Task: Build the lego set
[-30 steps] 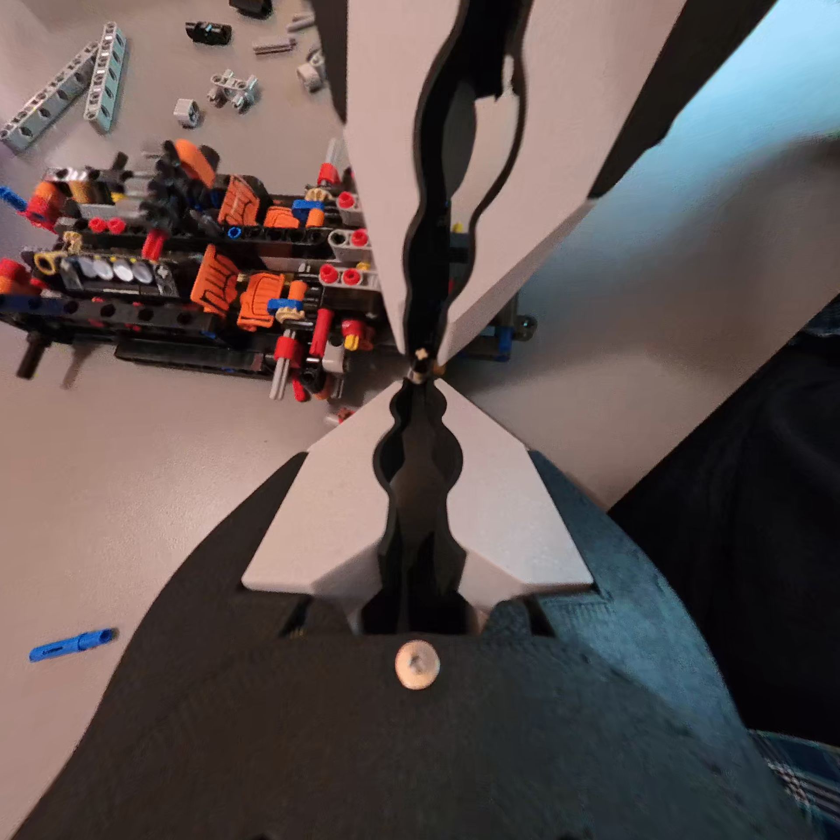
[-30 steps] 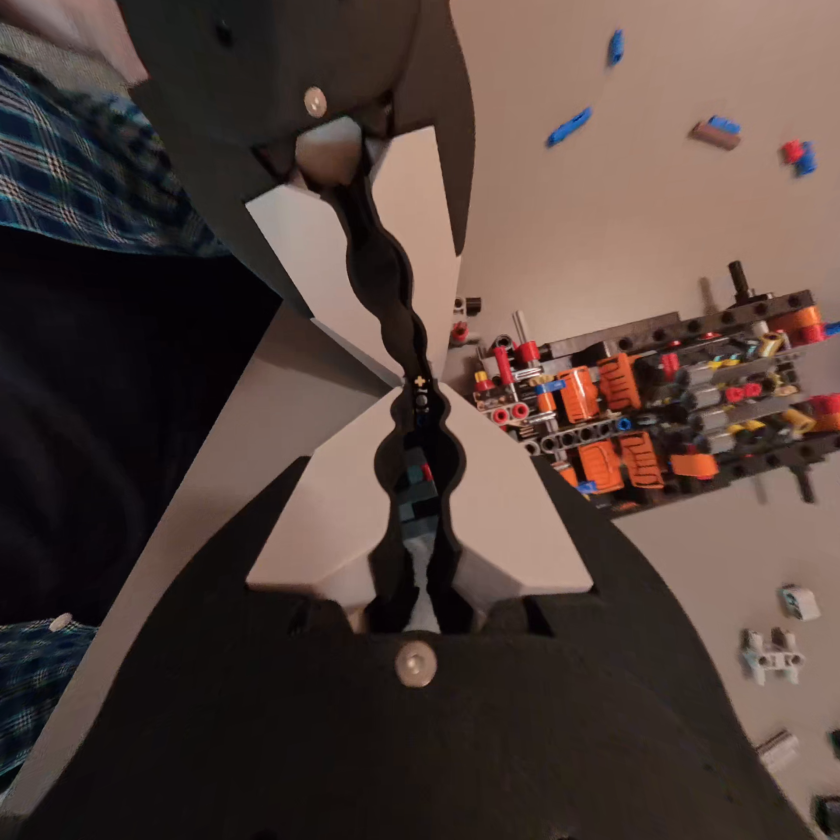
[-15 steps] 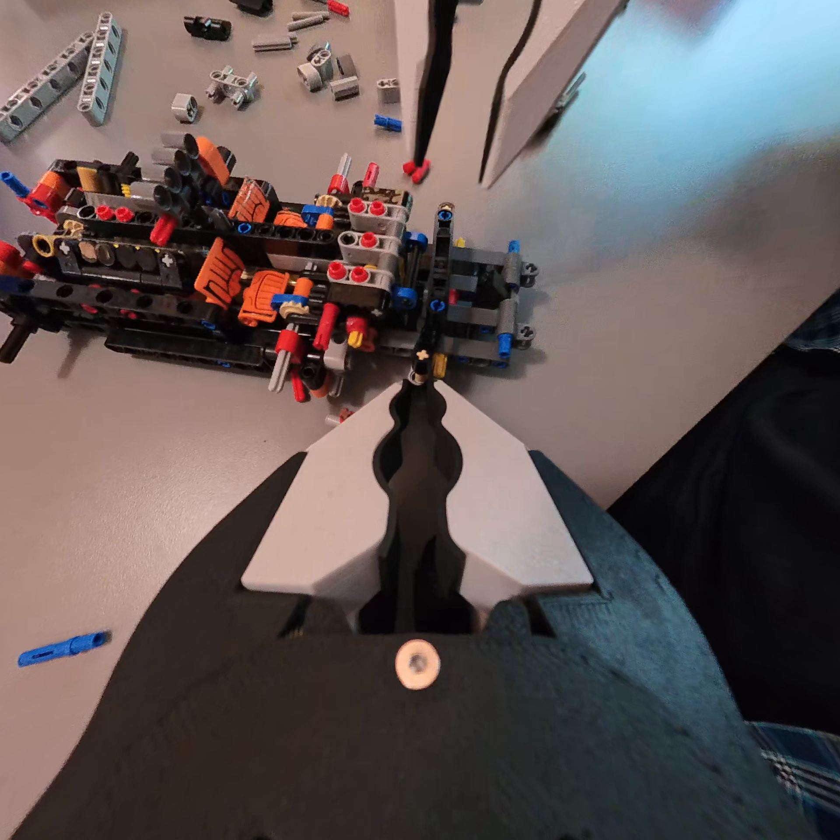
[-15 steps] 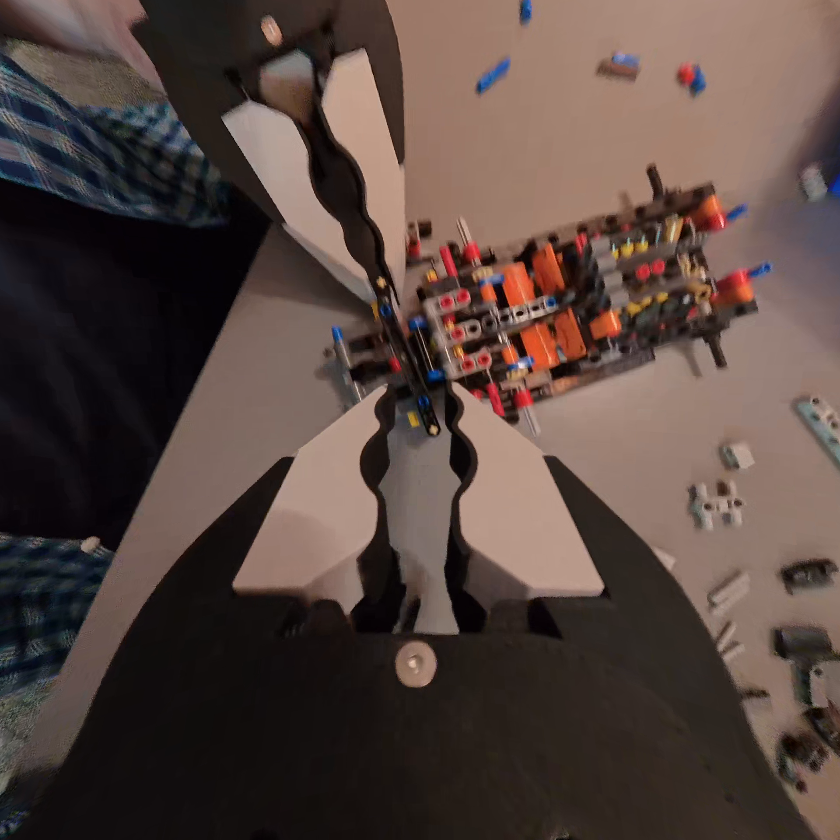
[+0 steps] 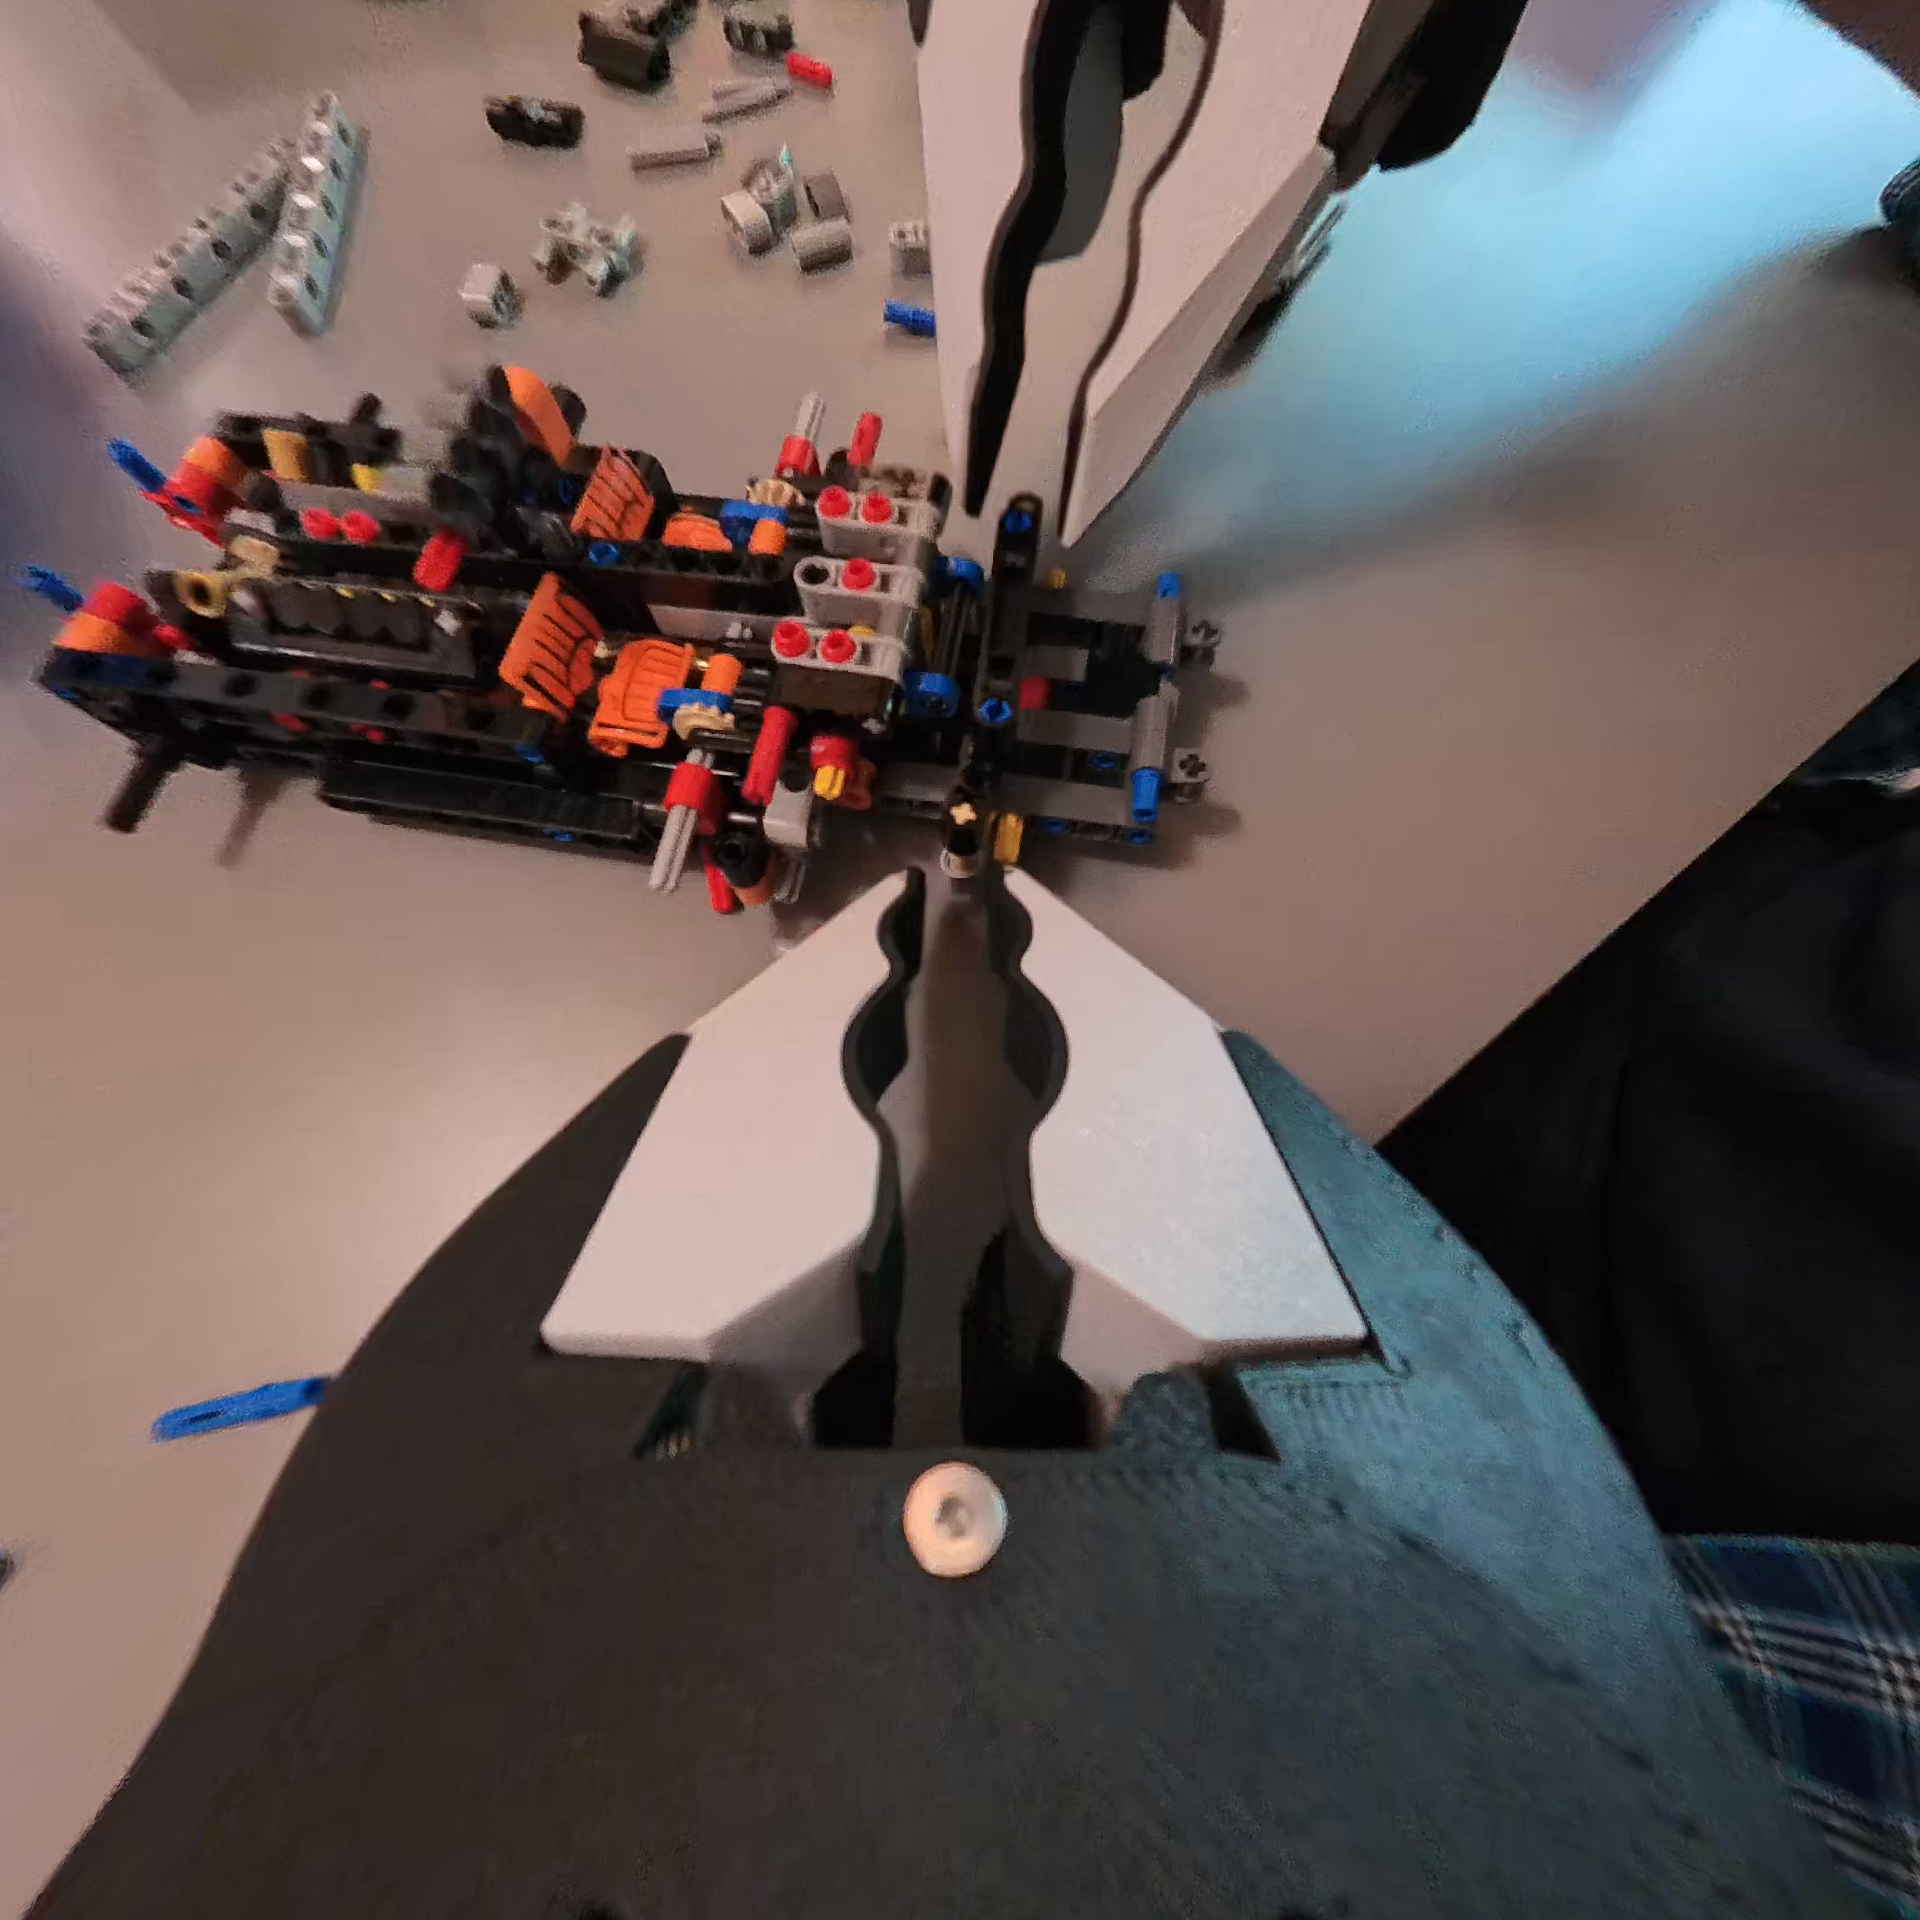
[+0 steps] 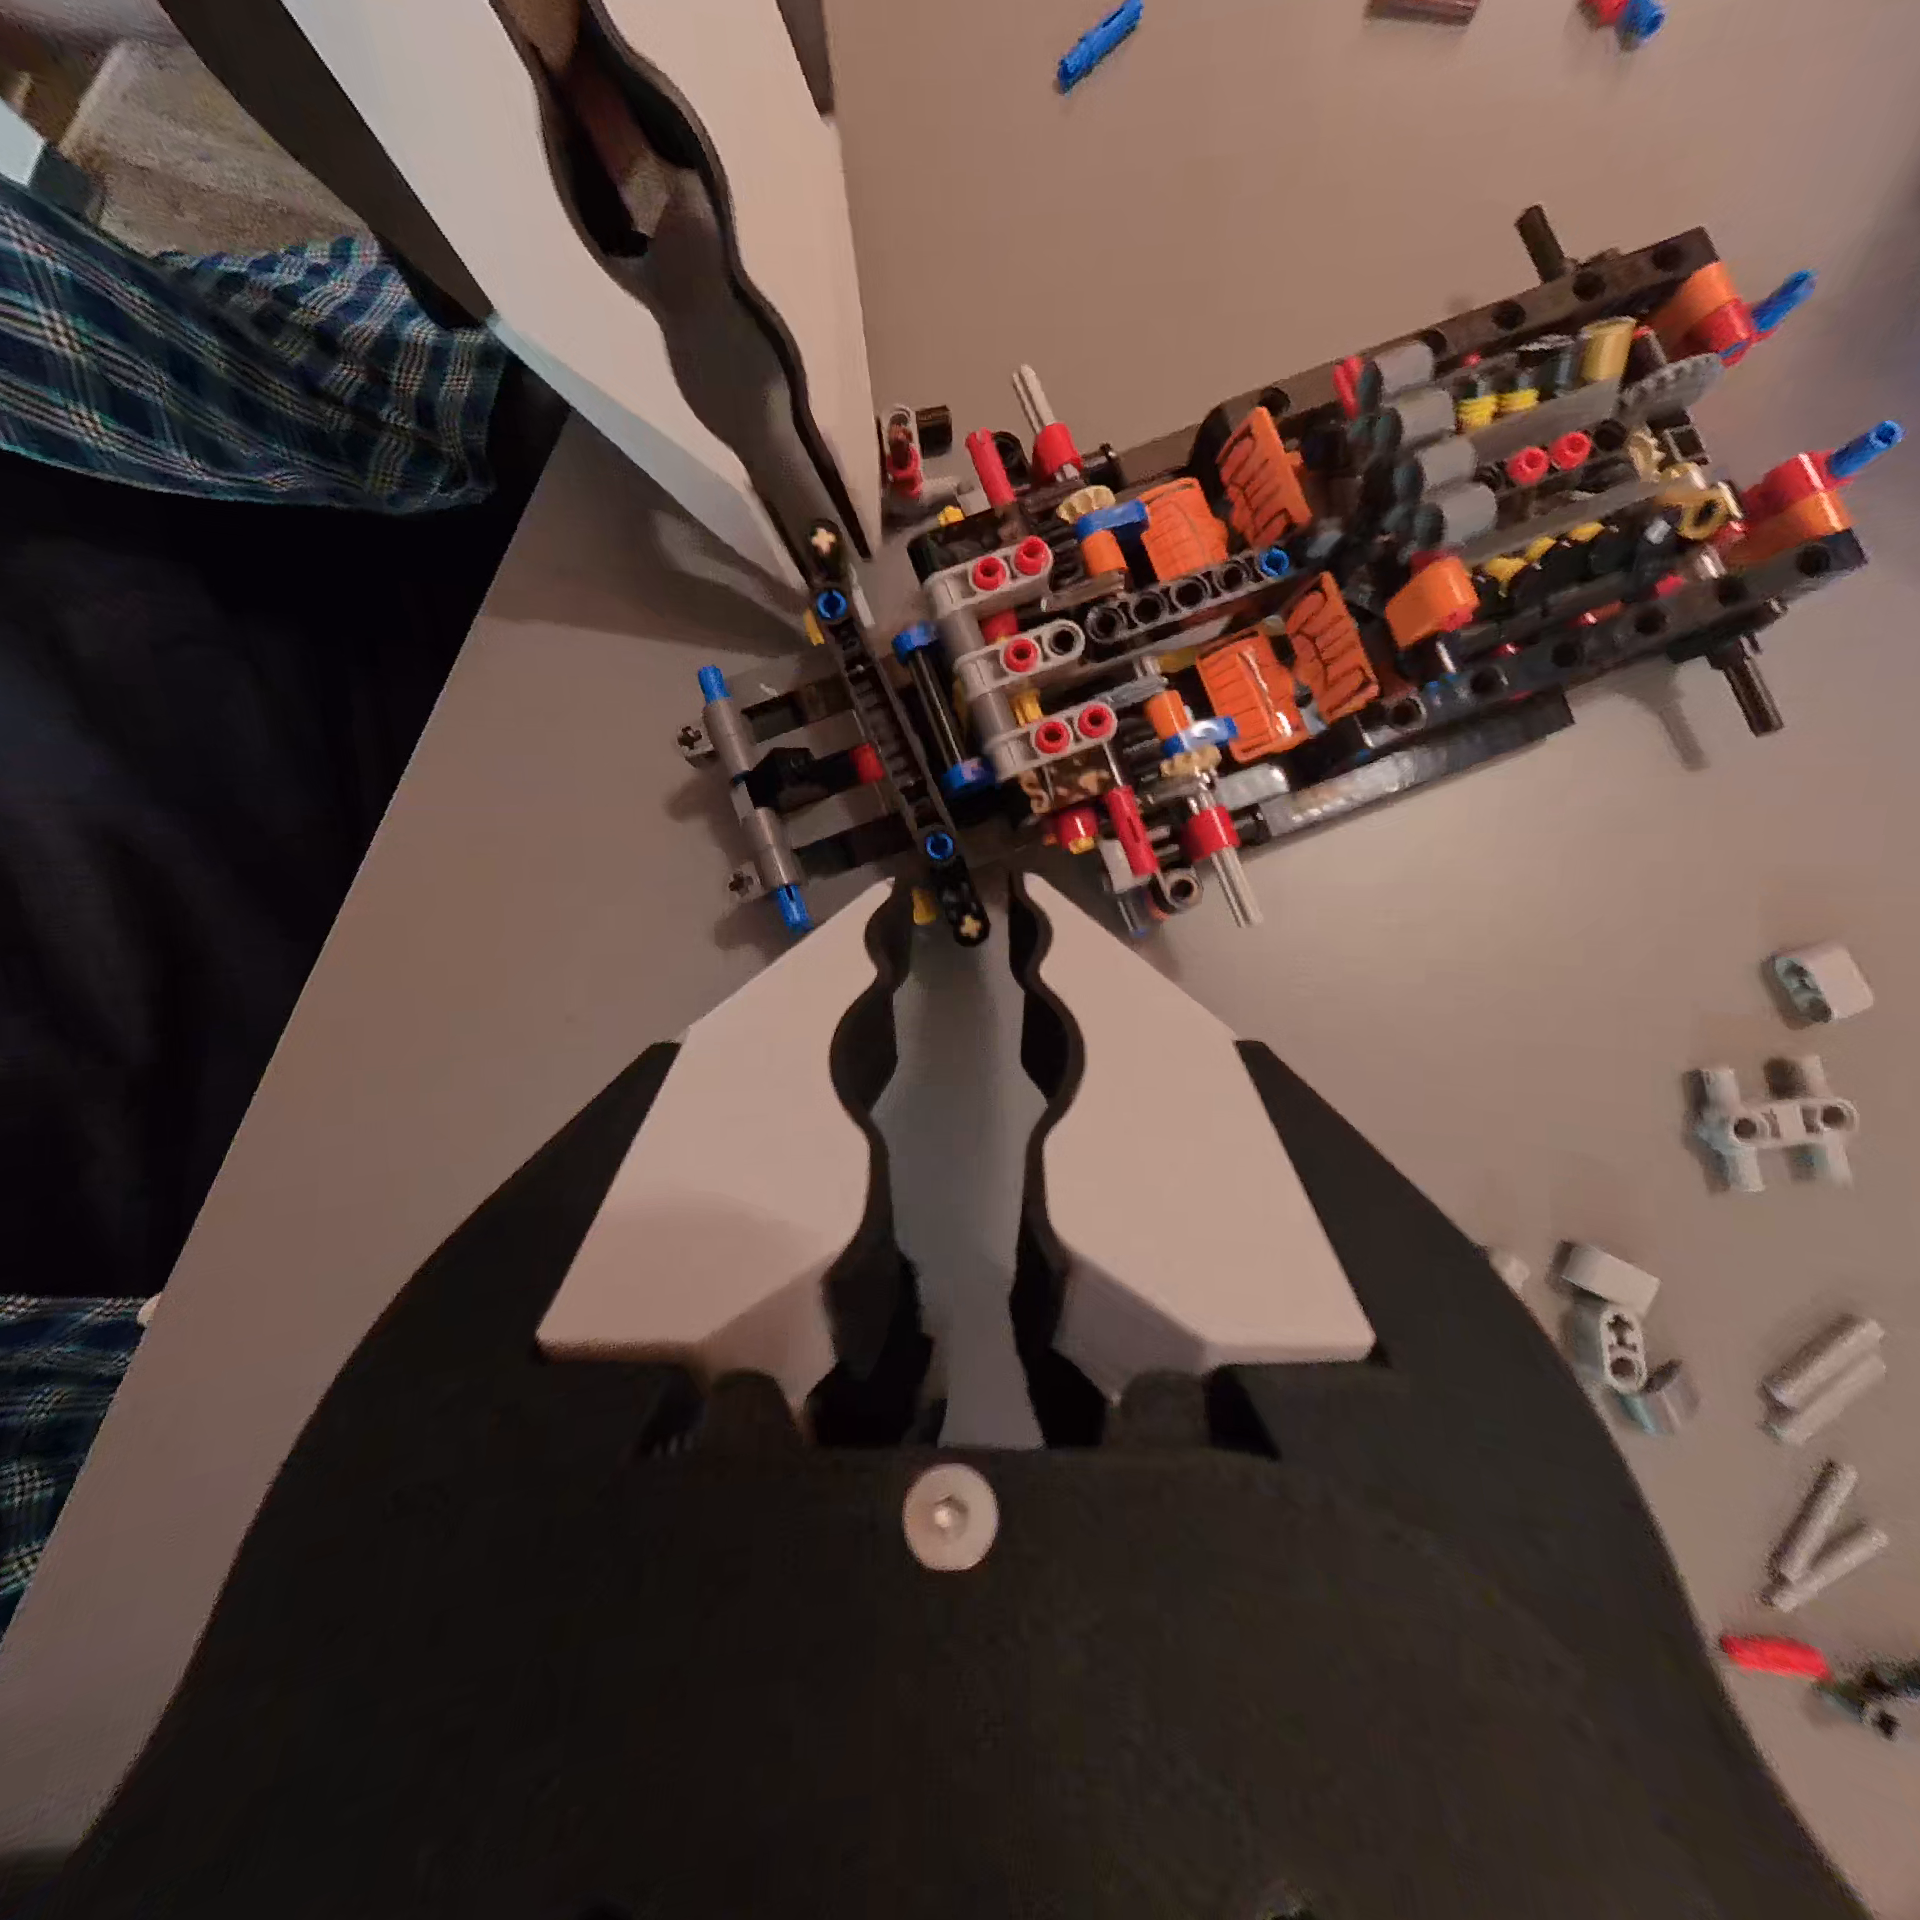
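We see no legible writing as both our left hand-held gripper point(image 5: 961, 883) and right hand-held gripper point(image 6: 956, 894) sit slightly spread at opposite ends of the black toothed beam point(image 6: 891, 727) across the Lego chassis point(image 6: 1351, 592) on the counter point(image 6: 1351, 1039).

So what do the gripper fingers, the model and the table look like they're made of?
Left gripper fingers: pale grey, matte, faintly grainy, probably printed plastic; wavy black inner pads look rubbery, though that is unclear. Lego model: hard moulded plastic, slight gloss on the orange and red parts. Table: smooth, matte pale grey-beige top, likely laminate; material unconfirmed.
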A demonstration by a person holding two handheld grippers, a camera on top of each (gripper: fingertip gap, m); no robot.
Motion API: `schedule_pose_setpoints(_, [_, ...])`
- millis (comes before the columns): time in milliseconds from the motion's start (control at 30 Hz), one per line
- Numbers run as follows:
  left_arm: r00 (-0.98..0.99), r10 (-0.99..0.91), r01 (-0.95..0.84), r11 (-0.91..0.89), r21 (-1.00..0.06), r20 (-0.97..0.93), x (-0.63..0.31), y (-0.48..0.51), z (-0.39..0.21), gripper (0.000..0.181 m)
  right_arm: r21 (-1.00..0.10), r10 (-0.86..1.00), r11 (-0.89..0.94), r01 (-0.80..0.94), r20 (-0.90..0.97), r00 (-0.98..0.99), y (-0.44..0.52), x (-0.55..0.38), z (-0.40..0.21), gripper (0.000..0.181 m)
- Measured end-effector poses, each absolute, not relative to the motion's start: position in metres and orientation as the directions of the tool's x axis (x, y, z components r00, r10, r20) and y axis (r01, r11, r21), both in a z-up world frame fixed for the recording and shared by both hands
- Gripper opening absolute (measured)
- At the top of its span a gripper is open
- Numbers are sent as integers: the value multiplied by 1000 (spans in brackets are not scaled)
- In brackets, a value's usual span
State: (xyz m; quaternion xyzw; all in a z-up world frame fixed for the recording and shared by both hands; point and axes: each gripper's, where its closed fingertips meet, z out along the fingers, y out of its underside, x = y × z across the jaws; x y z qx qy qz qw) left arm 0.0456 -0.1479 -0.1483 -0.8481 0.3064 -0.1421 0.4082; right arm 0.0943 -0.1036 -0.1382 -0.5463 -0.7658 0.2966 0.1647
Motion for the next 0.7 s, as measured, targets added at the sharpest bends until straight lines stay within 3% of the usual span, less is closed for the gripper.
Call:
schedule_pose_setpoints(233, [739,-670,-422,-390,-818,-62,68,-139,-87,18,-638,944,205,742,-71,-322,-93,107,-146,15])
schedule_pose_setpoints(567, [632,-765,-679,-473,-561,-120,111,-102,-140,18,-694,936,165,701,-114,-333,-101,100,-155,5])
schedule_pose_setpoints(700, [647,-753,-683,-503,-530,-119,110,-98,-143,12,-695,935,170,698,-109,-337,-100,100,-156,4])
